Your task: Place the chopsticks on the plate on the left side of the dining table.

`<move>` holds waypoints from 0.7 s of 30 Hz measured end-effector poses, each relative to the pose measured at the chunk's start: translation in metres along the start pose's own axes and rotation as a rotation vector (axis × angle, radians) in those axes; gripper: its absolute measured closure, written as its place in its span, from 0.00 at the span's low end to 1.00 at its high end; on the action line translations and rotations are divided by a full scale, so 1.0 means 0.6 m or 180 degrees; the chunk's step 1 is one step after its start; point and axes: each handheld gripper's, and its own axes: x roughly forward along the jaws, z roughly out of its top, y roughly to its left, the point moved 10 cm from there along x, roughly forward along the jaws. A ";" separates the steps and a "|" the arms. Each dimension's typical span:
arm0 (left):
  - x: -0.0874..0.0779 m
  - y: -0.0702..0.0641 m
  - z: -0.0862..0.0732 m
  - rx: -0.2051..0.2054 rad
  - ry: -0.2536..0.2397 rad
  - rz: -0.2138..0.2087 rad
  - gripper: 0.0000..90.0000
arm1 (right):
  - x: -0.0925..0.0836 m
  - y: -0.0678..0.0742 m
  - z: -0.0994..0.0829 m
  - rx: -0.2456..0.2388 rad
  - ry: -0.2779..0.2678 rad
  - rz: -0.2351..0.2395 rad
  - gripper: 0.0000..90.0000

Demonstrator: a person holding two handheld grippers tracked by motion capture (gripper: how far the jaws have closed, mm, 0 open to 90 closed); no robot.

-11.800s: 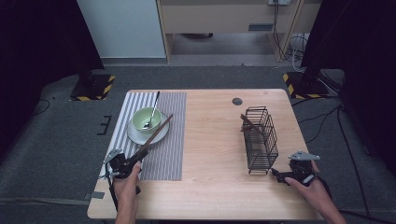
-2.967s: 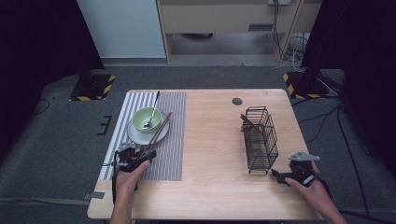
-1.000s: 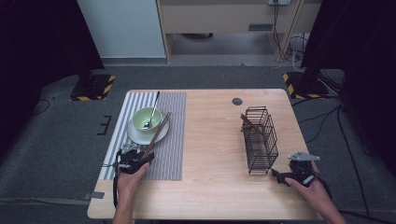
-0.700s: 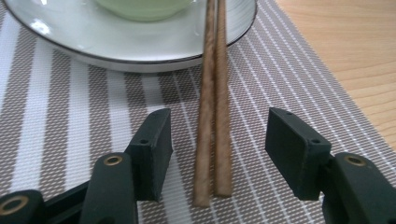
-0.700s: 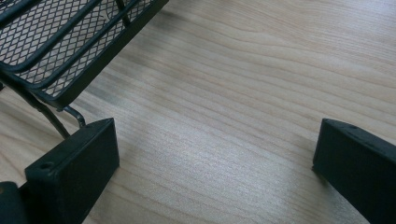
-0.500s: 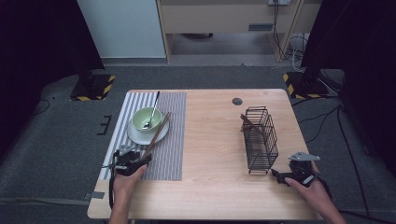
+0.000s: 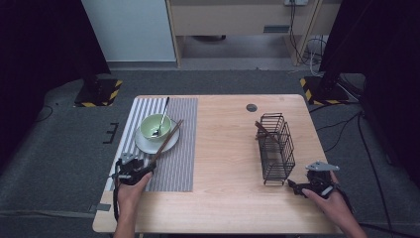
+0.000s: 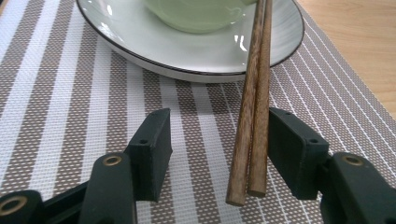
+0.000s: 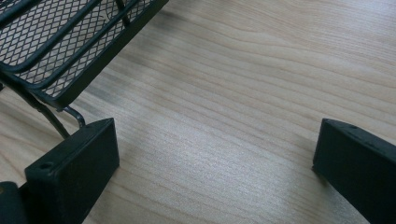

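Your left gripper point(image 8: 212, 154) has just been opening its jaws; the chopsticks point(image 8: 254, 93) lie loosely between them, tips propped on the plate point(image 8: 140, 44) near the placemat's point(image 8: 56, 93) front edge. Your right gripper point(image 9: 215, 172) rests wide open beside the wire rack point(image 7: 275, 148).

We list a placemat point(image 7: 176, 163) in brown-grey and white stripes with a fine woven dot texture; a pale green bowl point(image 7: 155, 127) on a white plate point(image 8: 140, 42) with a thin dark rim; dark brown wooden chopsticks point(image 8: 254, 107); a black wire basket point(image 7: 276, 148); a light wood-grain table point(image 7: 228, 198); black jaws on both grippers.
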 end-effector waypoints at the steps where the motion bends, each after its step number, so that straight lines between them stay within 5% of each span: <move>1: 0.000 0.002 0.001 -0.0005 -0.0009 0.0007 0.46 | 0.000 0.000 0.000 0.0007 0.0002 0.0002 0.00; 21: -0.004 0.023 0.003 -0.0070 -0.0061 0.0091 0.40 | 0.000 0.000 0.000 0.0003 -0.0001 -0.0004 0.00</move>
